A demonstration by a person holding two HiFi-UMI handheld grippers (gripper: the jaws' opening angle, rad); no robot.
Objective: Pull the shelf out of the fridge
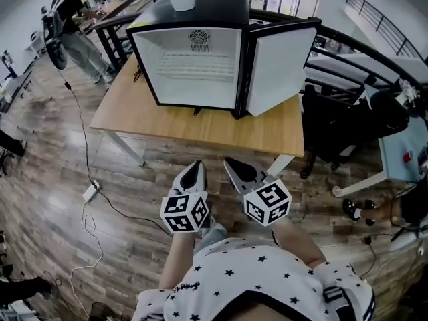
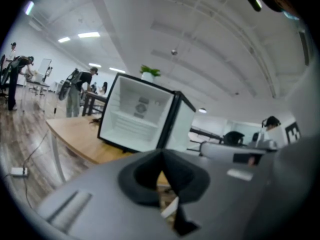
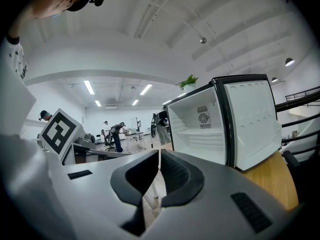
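— What are our grippers holding?
— Nothing. Our left gripper (image 1: pixel 195 167) and right gripper (image 1: pixel 231 164) are closed, before the table's (image 1: pixel 167 122) near edge. The shelf (image 1: pixel 197 65) sits inside the open fridge (image 1: pixel 221 11).

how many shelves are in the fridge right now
1: a white wire shelf about midway up inside the open mini fridge on the wooden table. No other shows from these views.
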